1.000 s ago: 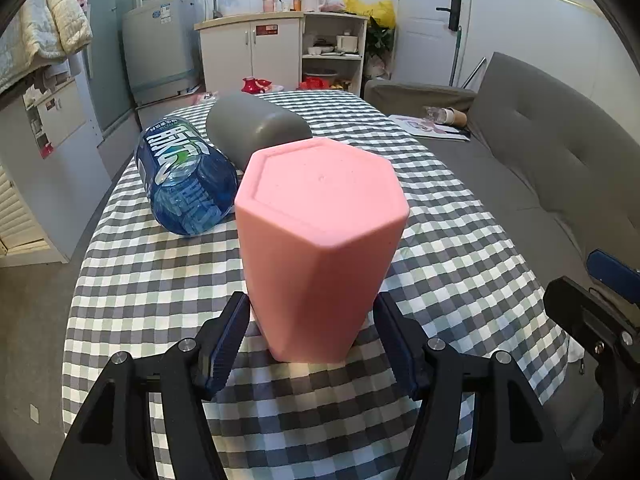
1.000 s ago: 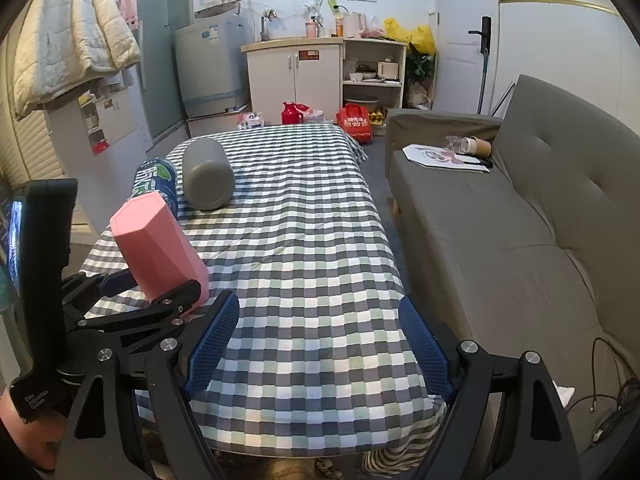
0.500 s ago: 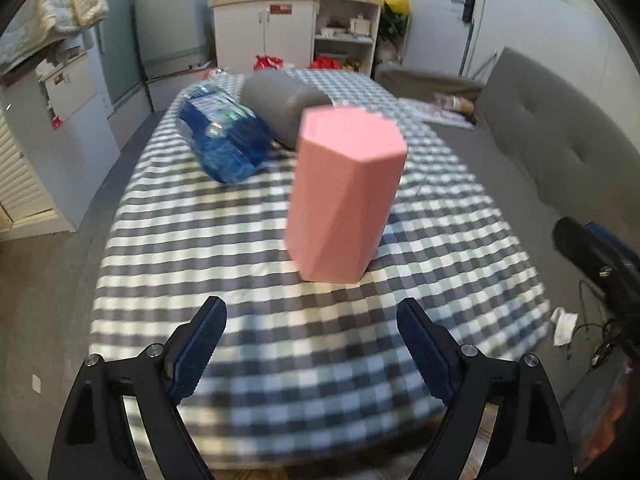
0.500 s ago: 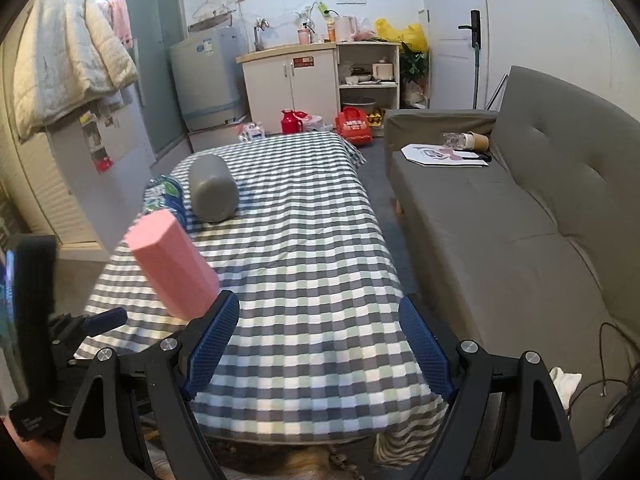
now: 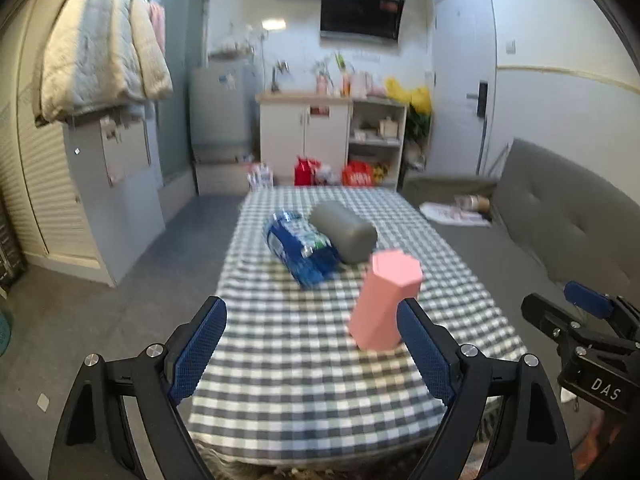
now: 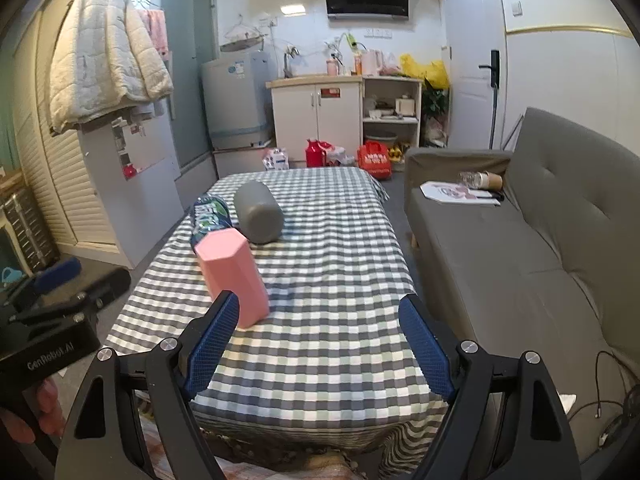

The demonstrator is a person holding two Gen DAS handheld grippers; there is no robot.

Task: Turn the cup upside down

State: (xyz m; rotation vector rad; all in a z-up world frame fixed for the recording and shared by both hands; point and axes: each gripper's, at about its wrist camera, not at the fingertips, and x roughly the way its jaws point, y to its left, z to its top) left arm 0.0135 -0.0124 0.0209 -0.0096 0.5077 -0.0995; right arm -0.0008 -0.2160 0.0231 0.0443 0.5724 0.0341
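Observation:
The pink hexagonal cup (image 5: pixel 385 299) stands on the checkered table (image 5: pixel 304 356) with its closed base up, near the table's front. It also shows in the right wrist view (image 6: pixel 233 275). My left gripper (image 5: pixel 312 350) is open and empty, drawn back off the table's near edge, apart from the cup. My right gripper (image 6: pixel 318 346) is open and empty, held back from the table's near edge, right of the cup.
A blue-labelled water bottle (image 5: pixel 298 250) and a grey cylinder (image 5: pixel 345 232) lie on their sides behind the cup. A grey sofa (image 6: pixel 532 248) runs along the table's right side. Cabinets (image 6: pixel 320 116) and a fridge (image 6: pixel 234 104) stand at the far wall.
My left gripper opened, let go of the pink cup and pulled back and up from the table. The cup stays standing base up. My right gripper drew back slightly.

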